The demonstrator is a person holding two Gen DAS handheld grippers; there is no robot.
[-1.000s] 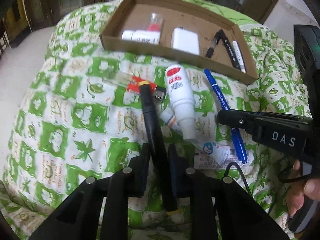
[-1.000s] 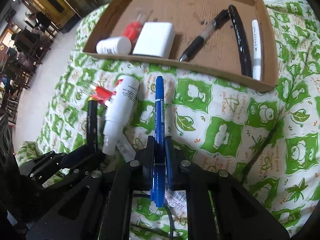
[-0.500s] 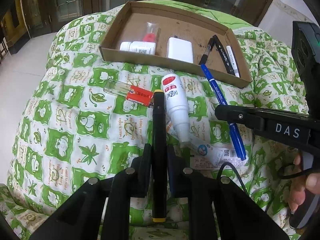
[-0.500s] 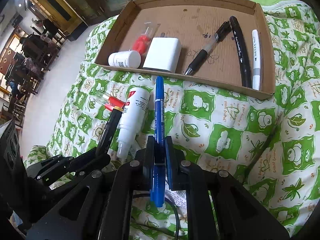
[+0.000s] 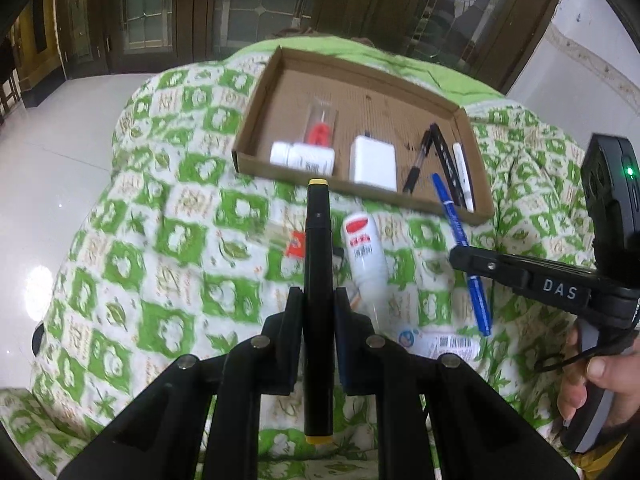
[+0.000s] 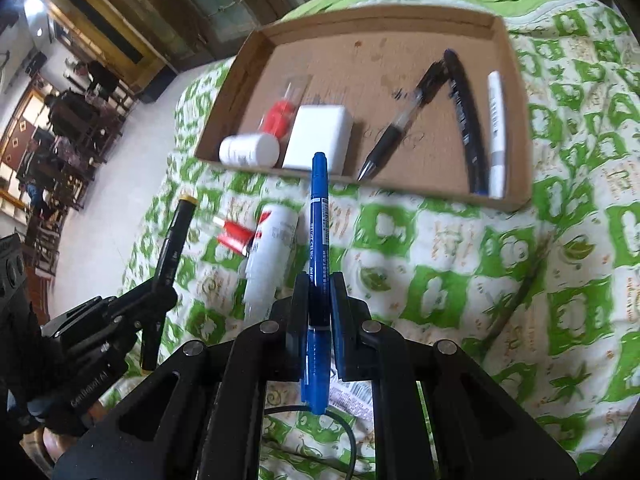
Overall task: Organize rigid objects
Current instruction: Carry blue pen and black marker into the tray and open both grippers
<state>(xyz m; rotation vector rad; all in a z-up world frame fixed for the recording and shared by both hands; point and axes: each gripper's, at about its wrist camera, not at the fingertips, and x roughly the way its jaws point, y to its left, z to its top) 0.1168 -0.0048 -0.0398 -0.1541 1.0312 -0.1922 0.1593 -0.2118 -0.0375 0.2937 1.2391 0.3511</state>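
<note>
My left gripper [image 5: 316, 300] is shut on a black marker [image 5: 317, 248] with yellow ends, lifted above the green-patterned quilt and pointing at the cardboard tray [image 5: 478, 184]. My right gripper [image 6: 319, 286] is shut on a blue pen [image 6: 319, 216], also held above the quilt and aimed at the tray [image 6: 516, 120]. Inside the tray lie a white pill bottle [image 6: 249, 151], a red item in clear packaging [image 6: 280, 114], a white charger block [image 6: 320, 136], a black pen [image 6: 394, 132], a black marker [image 6: 466, 112] and a white marker [image 6: 496, 120].
On the quilt [image 5: 160, 240] lie a white bottle with a red label [image 5: 362, 252], a red-and-clear packet [image 5: 295, 245] and a small tube with a barcode [image 5: 440, 342]. A hand [image 5: 592, 376] holds the right gripper's handle. Shiny floor [image 5: 48, 160] lies left of the bed.
Both grippers have risen off the quilt with their pens and tilted toward the tray. The black marker has come up from the quilt and now points straight ahead.
</note>
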